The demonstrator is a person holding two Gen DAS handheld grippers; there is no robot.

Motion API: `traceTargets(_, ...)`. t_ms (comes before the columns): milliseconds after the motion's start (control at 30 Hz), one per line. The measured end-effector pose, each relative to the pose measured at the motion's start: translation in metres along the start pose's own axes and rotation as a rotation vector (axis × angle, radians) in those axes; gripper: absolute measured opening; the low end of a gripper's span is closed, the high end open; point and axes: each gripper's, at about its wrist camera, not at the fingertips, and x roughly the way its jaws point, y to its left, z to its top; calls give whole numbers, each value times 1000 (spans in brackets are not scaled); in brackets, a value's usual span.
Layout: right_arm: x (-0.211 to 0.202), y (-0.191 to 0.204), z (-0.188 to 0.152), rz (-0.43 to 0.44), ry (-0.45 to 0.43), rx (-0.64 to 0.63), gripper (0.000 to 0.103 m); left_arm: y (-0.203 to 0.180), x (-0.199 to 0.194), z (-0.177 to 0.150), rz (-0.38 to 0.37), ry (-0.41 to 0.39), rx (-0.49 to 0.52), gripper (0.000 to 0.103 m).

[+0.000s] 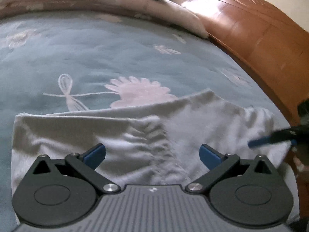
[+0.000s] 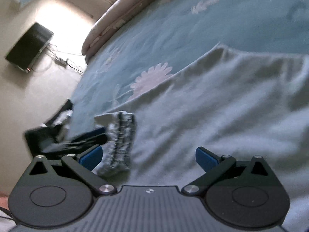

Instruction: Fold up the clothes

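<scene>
- One white cloth (image 1: 146, 141) lies spread on the bed (image 1: 77, 58), with a bunched, wrinkly seam down its middle.
- The left gripper (image 1: 152, 154) hangs just over the cloth, its blue fingers (image 1: 95, 152) spread wide and pinching nothing.
- The right gripper (image 2: 148, 156) is spread wide too, low over the same cloth, holding nothing.
- A gathered band with dark stripes (image 2: 119, 145) stands up by the right gripper's left finger (it may be a cuff or waistband, too blurry to tell).
- The other gripper's blue tip (image 1: 270, 139) pokes in from the right in the left view.
- To fold well, I think each gripper should pinch one edge, lift evenly, and lay the cloth over flat so no wrinkles get trapped.
- Count: one cloth, two grippers, one bed.
</scene>
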Motion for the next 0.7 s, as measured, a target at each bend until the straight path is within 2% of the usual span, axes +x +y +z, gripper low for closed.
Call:
traceTargets(133, -7, 1, -12, -129, -28, -89, 103, -3, 10, -23, 37, 71, -23, 102)
traceTargets(300, 13, 3, -25, -235, -25, -207, 103, -10, 7, -33, 78, 20, 2, 102)
traceTargets(467, 12, -4, -28, -231, -72, -205, 103, -18, 9, -42, 125, -31, 22, 102)
traceTargets(633, 10, -3, -30, -241, -95, -204, 103, -31, 12, -52, 183, -50, 123, 102)
traceTargets(700, 11, -1, -31, -251, -102, -199, 103, -31, 12, -55, 184, -68, 126, 102)
